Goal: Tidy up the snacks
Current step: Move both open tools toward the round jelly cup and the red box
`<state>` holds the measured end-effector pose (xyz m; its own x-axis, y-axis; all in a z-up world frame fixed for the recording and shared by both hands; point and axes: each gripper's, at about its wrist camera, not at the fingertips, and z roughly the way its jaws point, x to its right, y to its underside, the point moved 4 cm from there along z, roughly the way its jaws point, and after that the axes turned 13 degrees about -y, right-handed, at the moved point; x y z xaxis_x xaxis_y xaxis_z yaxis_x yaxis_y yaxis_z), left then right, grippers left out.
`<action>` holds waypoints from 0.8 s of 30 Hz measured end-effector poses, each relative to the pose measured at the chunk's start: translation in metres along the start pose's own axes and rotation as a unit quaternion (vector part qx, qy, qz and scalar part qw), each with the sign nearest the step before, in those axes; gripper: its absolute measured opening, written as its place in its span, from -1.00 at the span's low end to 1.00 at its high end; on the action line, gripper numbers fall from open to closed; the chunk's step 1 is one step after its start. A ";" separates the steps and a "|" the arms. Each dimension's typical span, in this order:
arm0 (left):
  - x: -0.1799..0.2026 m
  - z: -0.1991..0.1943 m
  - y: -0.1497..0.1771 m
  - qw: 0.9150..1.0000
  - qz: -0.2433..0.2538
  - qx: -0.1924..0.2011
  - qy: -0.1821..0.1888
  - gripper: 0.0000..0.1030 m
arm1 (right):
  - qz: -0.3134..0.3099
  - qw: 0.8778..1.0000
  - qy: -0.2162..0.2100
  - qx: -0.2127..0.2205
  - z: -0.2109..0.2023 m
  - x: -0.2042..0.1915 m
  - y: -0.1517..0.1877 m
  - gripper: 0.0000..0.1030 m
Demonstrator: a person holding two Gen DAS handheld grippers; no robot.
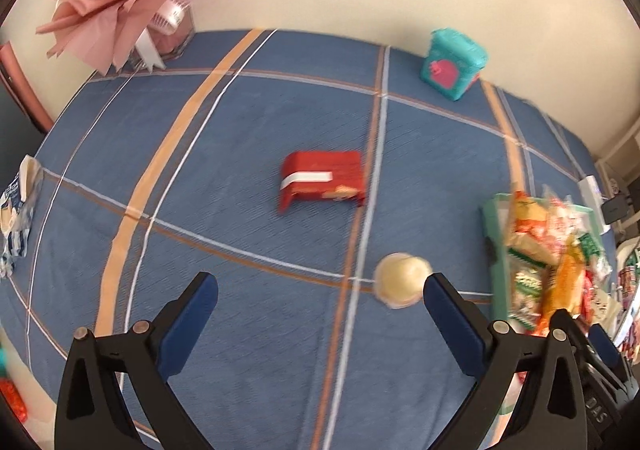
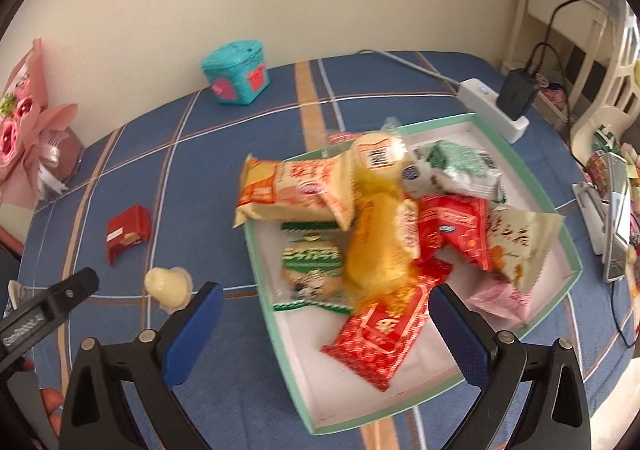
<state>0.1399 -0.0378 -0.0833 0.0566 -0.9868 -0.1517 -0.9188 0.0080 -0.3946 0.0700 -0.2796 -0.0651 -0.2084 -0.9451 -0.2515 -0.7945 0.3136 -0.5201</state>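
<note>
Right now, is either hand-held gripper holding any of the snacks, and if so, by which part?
Nothing is held. The left hand-held gripper is open over the cloth beside the jelly cup; the right hand-held gripper is open above the snack tray.

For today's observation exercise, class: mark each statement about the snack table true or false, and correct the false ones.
1. The red packet lies inside the tray. False: it lies on the tablecloth, outside.
2. Both grippers are open and empty. True: left gripper, right gripper.
3. The jelly cup sits outside the tray. True.
4. The teal box stands by the wall. True.
5. The tray holds nothing. False: snack packets fill it.
</note>
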 end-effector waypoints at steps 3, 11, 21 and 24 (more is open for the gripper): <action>-0.011 0.007 0.001 1.000 -0.010 -0.008 -0.006 0.99 | -0.012 1.000 -0.011 -0.009 0.006 -0.013 0.003 1.00; -0.043 0.020 0.001 0.998 -0.043 -0.025 -0.025 0.99 | -0.043 0.997 -0.049 -0.034 0.020 -0.051 0.016 1.00; -0.067 0.029 0.000 0.996 -0.059 -0.032 -0.050 0.99 | -0.050 0.994 -0.083 -0.049 0.032 -0.080 0.023 1.00; -0.069 0.038 0.002 0.996 -0.062 -0.046 -0.051 0.99 | -0.055 0.993 -0.090 -0.054 0.037 -0.088 0.025 1.00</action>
<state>0.1489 0.0361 -0.1077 0.2069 -0.9577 -0.1999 -0.9340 -0.1326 -0.3317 0.0893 -0.1848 -0.0862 -0.0200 -0.9385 -0.3448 -0.8649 0.1893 -0.4649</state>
